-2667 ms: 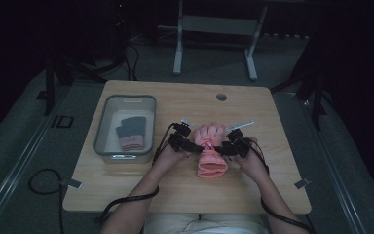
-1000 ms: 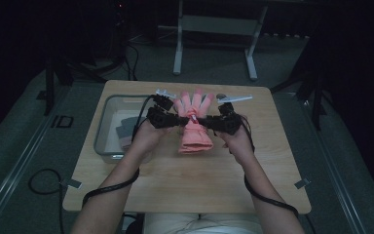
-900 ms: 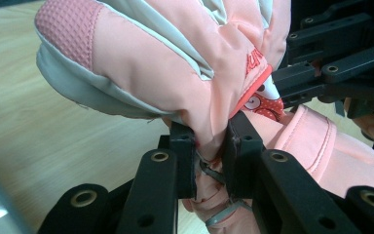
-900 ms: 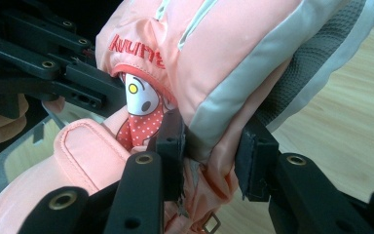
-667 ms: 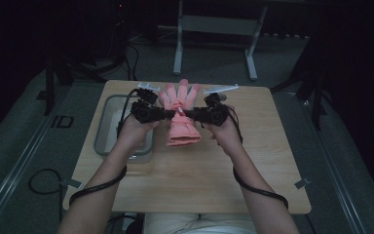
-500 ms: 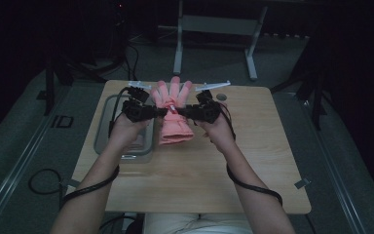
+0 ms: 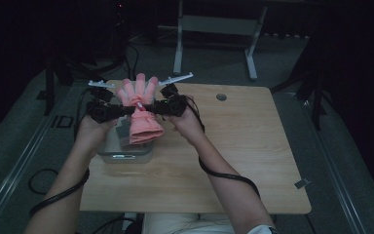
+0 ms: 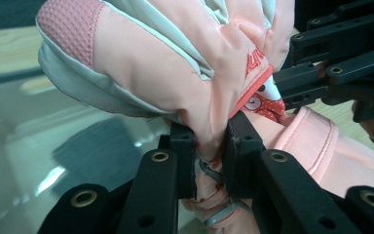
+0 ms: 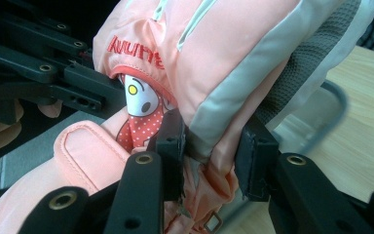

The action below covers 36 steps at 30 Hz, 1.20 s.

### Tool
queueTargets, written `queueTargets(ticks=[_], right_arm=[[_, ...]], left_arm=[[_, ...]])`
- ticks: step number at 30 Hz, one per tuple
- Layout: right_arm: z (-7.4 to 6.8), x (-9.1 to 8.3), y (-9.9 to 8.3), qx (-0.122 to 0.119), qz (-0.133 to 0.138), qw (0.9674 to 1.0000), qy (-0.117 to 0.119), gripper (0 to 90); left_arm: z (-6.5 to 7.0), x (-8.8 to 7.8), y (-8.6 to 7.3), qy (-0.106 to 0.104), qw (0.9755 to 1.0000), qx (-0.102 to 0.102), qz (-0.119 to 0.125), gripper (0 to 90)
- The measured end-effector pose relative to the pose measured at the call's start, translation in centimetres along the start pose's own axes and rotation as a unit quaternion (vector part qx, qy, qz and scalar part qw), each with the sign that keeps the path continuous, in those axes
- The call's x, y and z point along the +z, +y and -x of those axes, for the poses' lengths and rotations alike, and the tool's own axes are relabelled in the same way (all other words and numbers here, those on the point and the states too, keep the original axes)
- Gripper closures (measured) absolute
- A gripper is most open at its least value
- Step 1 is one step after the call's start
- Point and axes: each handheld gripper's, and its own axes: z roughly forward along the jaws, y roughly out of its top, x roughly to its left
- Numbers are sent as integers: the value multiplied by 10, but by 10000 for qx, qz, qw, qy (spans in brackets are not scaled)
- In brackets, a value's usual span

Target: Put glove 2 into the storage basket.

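Risk: the pink glove (image 7: 142, 113) hangs in the air above the clear bin (image 7: 121, 148) at the counter (image 7: 233, 151) left edge, carried by 2 small pinches at its wrist. Uneven travel of either hand would stretch the fabric and pull it from a pad; the cuff would then swing and catch the bin rim.

Pose: both forearms reach forward, hands raised. The left tongs (image 8: 209, 146) and the right tongs (image 9: 209, 146) face each other, each clamped on the glove.
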Motion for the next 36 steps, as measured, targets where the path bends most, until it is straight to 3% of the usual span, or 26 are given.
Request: queueTargets(ticks=[7,13,21,31,36], right_arm=[[-2,37,7,-24,-288,9994,164,673],[8,54,3,-15,-503,9987,102,674],[22,78,-14,160,-820,9965,68,675],[32,106,-34,360,-1174,9924,-8,674],[34,114,-36,457,-1236,9913,-42,663]], left_arm=[[-26,1,-16,105,9993,-362,1,769],[-38,19,-25,89,9981,-610,-45,769],[-50,45,-41,158,9965,-747,-352,769],[-65,68,-59,291,9911,-1096,-693,765],[-66,73,-60,505,9884,-1127,-880,757]])
